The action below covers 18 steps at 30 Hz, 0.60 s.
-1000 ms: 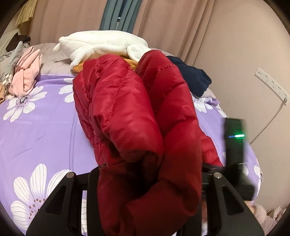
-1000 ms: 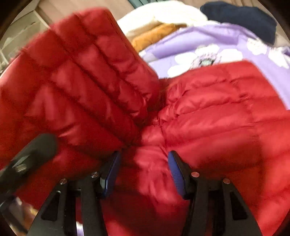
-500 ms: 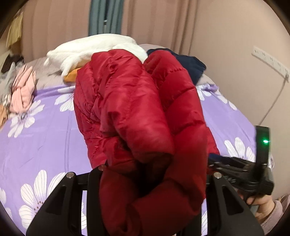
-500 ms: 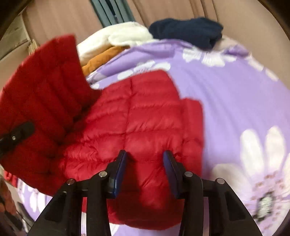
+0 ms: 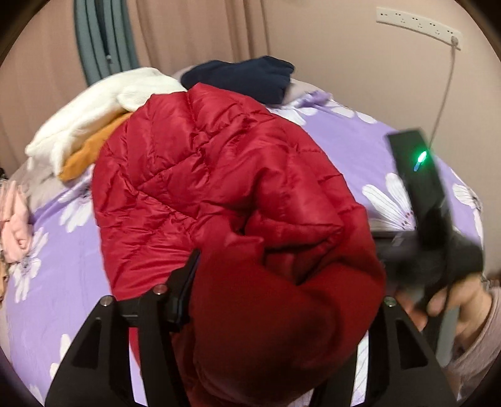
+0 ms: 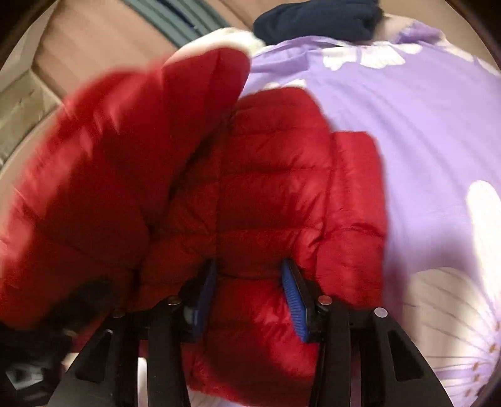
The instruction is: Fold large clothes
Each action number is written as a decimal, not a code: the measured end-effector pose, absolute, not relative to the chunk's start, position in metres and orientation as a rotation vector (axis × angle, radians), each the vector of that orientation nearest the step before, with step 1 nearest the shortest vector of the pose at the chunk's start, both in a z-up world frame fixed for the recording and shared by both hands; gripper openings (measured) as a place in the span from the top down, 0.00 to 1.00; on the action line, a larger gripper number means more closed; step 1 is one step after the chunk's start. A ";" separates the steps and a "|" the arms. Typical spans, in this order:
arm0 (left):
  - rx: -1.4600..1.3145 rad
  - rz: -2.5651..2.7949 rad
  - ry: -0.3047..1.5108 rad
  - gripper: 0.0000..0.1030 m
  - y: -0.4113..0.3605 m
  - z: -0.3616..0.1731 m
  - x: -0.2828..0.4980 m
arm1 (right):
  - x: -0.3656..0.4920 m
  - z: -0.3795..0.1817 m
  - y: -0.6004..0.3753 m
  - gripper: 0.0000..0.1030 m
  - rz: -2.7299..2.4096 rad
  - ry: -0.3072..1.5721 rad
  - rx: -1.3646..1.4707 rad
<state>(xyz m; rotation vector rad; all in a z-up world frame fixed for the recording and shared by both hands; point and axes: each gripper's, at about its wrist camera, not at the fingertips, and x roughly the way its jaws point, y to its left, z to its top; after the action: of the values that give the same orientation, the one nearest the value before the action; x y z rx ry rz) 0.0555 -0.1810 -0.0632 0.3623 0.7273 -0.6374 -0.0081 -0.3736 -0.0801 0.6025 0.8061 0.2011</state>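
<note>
A red quilted puffer jacket (image 5: 219, 175) lies partly on a purple flowered bed (image 5: 353, 137). My left gripper (image 5: 275, 281) is shut on a thick bunch of the jacket and holds it up; the bunch hides the right finger. In the right wrist view the jacket (image 6: 275, 188) lies below and a raised part of it fills the left side. My right gripper (image 6: 250, 294) has its blue-padded fingers (image 6: 294, 300) either side of a fold of the jacket, pressed into it. The right gripper's body also shows in the left wrist view (image 5: 422, 200), held by a hand.
At the bed's far end lie a white garment (image 5: 94, 112), an orange one (image 5: 90, 150) and a dark navy one (image 5: 244, 75). A pink garment (image 5: 12, 219) lies at the left edge. A beige wall with a socket strip (image 5: 419, 28) stands to the right.
My left gripper has swung right and lifted its bunch of jacket. My right gripper has moved down onto the jacket's near edge, and the raised part has come closer on its left.
</note>
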 end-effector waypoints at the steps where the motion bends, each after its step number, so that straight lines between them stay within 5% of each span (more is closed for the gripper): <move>1: 0.352 -0.660 0.741 0.43 -0.178 -0.064 0.058 | -0.014 -0.078 -0.388 0.57 0.208 0.790 0.653; 7: 0.356 -0.702 0.763 0.32 -0.177 -0.066 0.057 | -0.042 -0.063 -0.442 0.44 0.277 0.655 0.889; 9: 0.383 -0.701 0.758 0.30 -0.180 -0.067 0.054 | -0.044 -0.055 -0.445 0.28 0.328 0.615 0.952; 11: 0.407 -0.699 0.755 0.30 -0.184 -0.068 0.050 | -0.034 -0.042 -0.440 0.25 0.394 0.597 0.982; 17: 0.425 -0.704 0.759 0.28 -0.185 -0.068 0.048 | -0.005 -0.004 -0.394 0.24 0.442 0.672 0.816; 18: 0.422 -0.706 0.761 0.27 -0.185 -0.068 0.051 | -0.002 -0.001 -0.390 0.35 0.430 0.679 0.779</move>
<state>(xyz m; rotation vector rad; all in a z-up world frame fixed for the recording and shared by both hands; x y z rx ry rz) 0.0506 -0.1849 -0.0683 0.4222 0.7613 -0.7057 -0.0024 -0.3898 -0.0006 0.7786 0.6795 0.4298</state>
